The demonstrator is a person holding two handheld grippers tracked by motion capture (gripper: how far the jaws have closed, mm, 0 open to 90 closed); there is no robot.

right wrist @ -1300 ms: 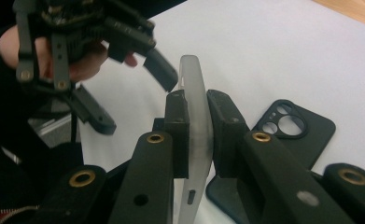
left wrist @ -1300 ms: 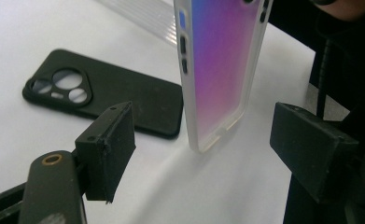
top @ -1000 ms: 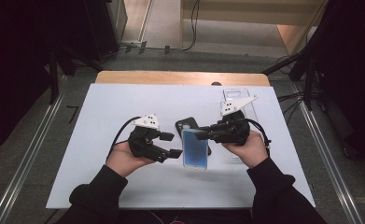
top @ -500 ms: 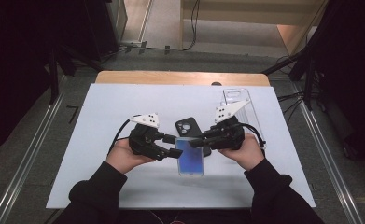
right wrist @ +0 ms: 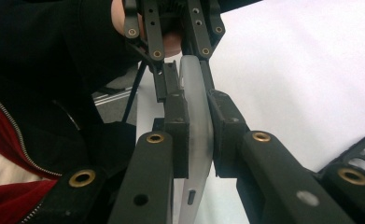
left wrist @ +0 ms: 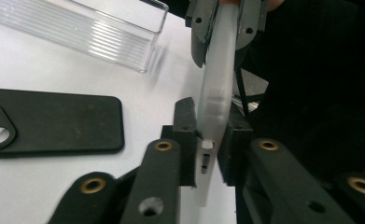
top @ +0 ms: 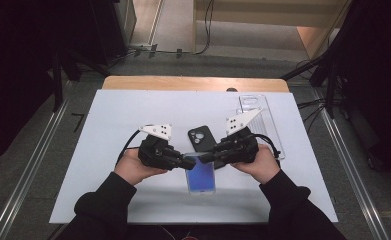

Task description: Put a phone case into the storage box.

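Phone (top: 201, 176) is now held between both my grippers above the white table (top: 108, 130), near my edge of it, with its blue screen facing up in the high view. My right gripper (top: 206, 158) is closed firmly on one edge of the phone, and my left gripper (top: 187, 163) has just been closing on the opposite edge; in the left gripper view its pads (left wrist: 186, 140) stand against both faces of the pale body, so I judge it grips too. The black phone case (top: 200, 138) lies flat on the table just beyond, and the clear plastic box (top: 260, 120) is farther to the right. To do this step well, I think I should keep both grips even and the phone level, then bring it down straight over the case without twisting. Compared with one second ago, the phone lay more at the right hand's side and the left jaws were wide open beside it; now they meet on it.
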